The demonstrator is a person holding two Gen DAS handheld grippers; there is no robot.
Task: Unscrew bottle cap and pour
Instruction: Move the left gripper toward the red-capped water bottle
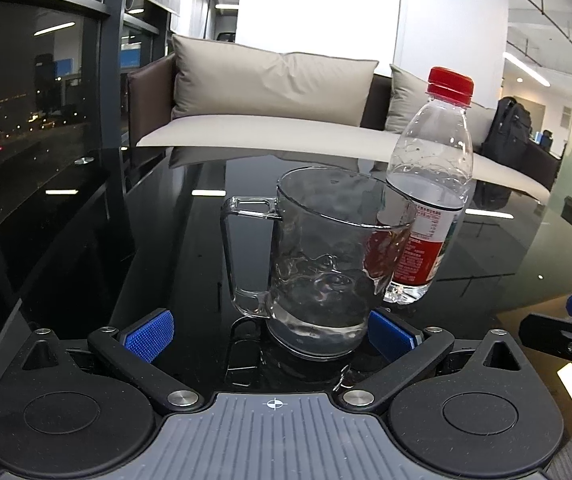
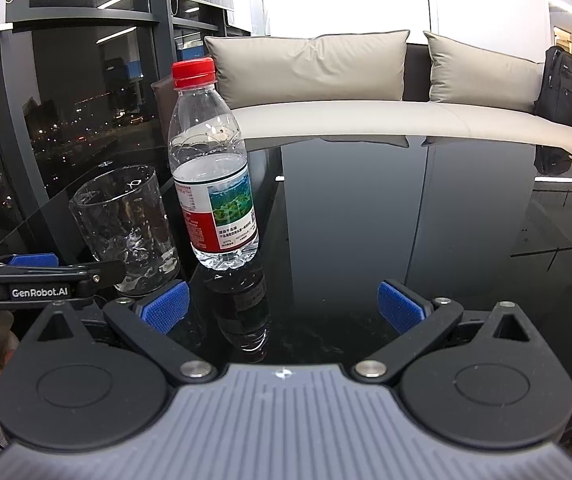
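Observation:
A clear plastic water bottle [image 1: 430,184] with a red cap [image 1: 450,84] and a red label stands upright on the black glass table [image 1: 166,240], about half full. It also shows in the right wrist view [image 2: 212,168], capped [image 2: 193,72]. A clear glass mug [image 1: 322,256] with its handle to the left stands just in front of the bottle. My left gripper [image 1: 270,336] is open, its blue pads on either side of the mug's base, not touching. My right gripper [image 2: 282,306] is open and empty, the bottle ahead to its left. The mug [image 2: 126,228] shows at the left.
A sofa with beige cushions [image 1: 270,84] runs behind the table. A black backpack [image 1: 510,132] leans at its right end. Dark windows [image 1: 26,100] stand on the left. The table's edge curves round near both grippers.

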